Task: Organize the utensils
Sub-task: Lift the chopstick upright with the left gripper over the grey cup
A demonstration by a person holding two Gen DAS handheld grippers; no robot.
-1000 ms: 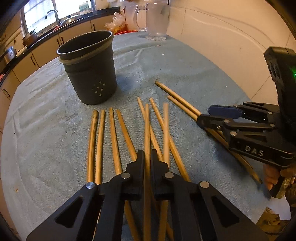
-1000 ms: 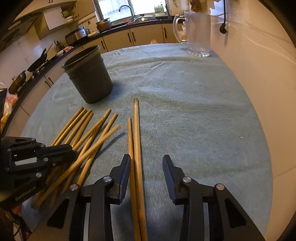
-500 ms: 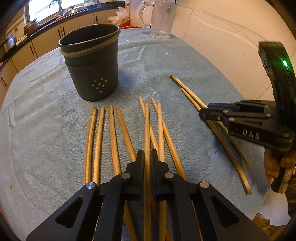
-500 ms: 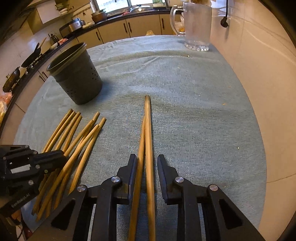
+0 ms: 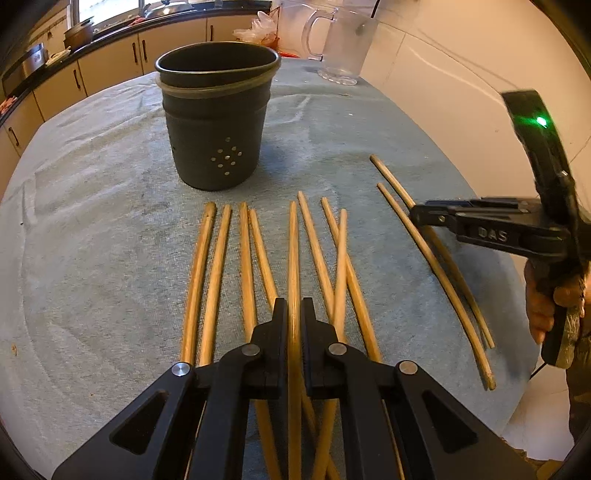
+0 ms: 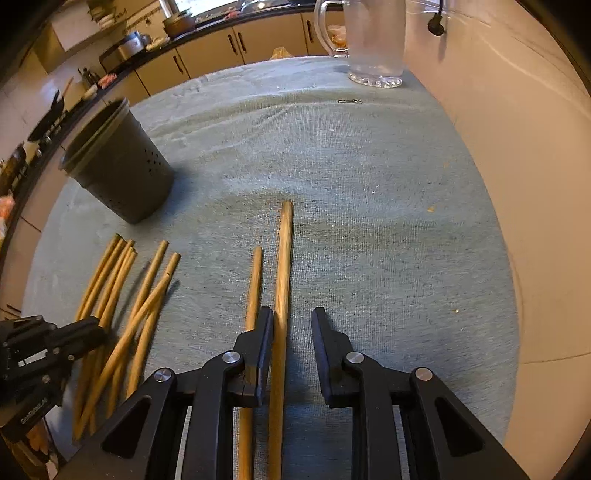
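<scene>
A grey-blue towel-like cloth point(image 6: 369, 192) covered the worktop. Behind it ran cream cabinets point(image 5: 110, 62) with dark handles under a black counter point(image 5: 110, 31), where a sink tap point(image 5: 142, 5) stood before a bright window point(image 5: 103, 7). A pale tiled wall point(image 6: 517, 129) rose on the right, with a clear glass jug point(image 6: 373, 40) near it.
</scene>
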